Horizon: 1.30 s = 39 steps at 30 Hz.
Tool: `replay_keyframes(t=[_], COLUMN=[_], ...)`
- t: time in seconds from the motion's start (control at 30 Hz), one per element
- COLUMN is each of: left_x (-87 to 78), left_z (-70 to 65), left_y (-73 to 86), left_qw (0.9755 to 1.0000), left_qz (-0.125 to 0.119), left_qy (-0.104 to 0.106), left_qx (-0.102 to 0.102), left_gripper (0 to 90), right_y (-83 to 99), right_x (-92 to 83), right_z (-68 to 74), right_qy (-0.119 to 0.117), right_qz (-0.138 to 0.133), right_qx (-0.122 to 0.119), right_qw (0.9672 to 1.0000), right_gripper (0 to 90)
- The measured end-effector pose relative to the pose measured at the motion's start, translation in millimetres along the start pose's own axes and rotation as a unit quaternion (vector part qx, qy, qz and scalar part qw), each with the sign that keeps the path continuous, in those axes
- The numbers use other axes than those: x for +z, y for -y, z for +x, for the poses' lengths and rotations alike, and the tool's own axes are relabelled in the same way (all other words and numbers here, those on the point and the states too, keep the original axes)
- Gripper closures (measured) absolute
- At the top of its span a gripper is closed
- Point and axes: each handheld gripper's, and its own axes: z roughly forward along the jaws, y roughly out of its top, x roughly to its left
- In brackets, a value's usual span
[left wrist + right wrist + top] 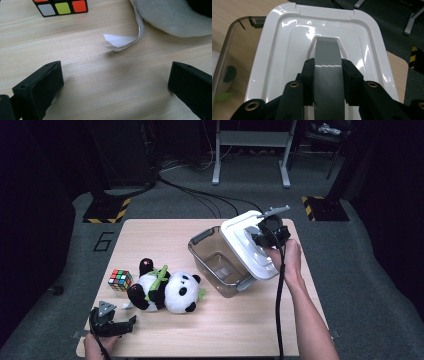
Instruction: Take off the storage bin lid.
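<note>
Lid (248, 246) removal is in hand: right gripper (327, 75) is clamped on the grey handle (325, 51), tilting the lid off the bin (216, 262). Left gripper (115, 77) rests apart by the panda (165, 291). Next, I judge, the lid needs setting down

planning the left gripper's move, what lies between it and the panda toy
In the left gripper view, bare wooden table and the toy's white paper tag lie between the open left gripper and the panda toy.
</note>
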Motion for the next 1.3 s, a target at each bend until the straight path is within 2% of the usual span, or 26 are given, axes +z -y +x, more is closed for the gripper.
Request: replay_keyframes(t=[0.27, 0.67, 1.03, 1.3], left_x=[0.1, 0.9, 1.3, 1.3], left_z=[-0.2, -0.4, -0.9, -0.9], left_y=[0.2, 0.7, 0.8, 0.8], left_qw=[1.0000, 1.0000, 0.9999, 0.9999], left_qz=[-0.002, -0.008, -0.010, -0.010], left_qy=[-0.001, -0.003, -0.003, -0.003], left_qx=[0.000, -0.002, -0.005, -0.005], left_gripper=[0.0, 0.0, 0.0, 0.0], right_y=[11.5, 23.5, 35.9, 42.1], right_x=[-0.5, 4.3, 7.7, 15.6], right_z=[-19.6, -40.5, -63.2, -74.0], right_qy=[0.015, 0.029, 0.048, 0.065], right_qz=[0.006, 0.012, 0.019, 0.025], right_qx=[0.026, 0.056, 0.092, 0.106], right_qw=[0.9995, 0.9979, 0.9944, 0.9919], right_gripper=[66.2, 66.2, 66.2, 66.2])
